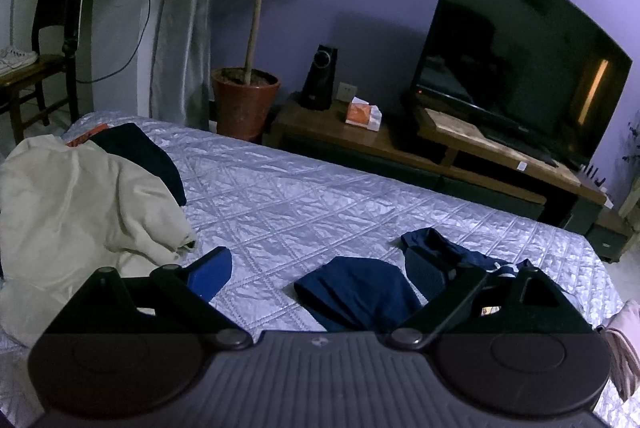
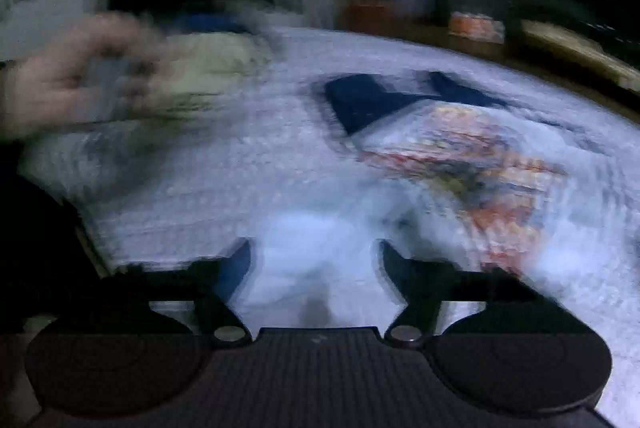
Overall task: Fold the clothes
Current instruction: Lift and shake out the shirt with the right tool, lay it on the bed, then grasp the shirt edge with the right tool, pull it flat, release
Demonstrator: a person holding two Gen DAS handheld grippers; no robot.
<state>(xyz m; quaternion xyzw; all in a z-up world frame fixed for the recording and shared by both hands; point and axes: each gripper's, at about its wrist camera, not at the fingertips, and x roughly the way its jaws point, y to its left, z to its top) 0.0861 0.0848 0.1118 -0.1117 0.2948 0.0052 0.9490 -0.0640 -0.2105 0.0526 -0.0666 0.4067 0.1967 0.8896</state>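
Left gripper is held wide open, empty; two navy garments ahead, one cream garment leftward; right gripper open, empty.

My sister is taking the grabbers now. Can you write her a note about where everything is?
Left gripper: jaws wide open, holding nothing, over the quilted bed.
Right gripper: jaws apart, nothing pinched; that view is blurred.
Clothes: cream garment heaped at the left with a dark garment behind it; navy garment crumpled near the middle; a white garment with a colourful print lies beside it.
Done: nothing looks neatly folded yet.
Left: pick one piece, spread it flat, fold it, then do the others.
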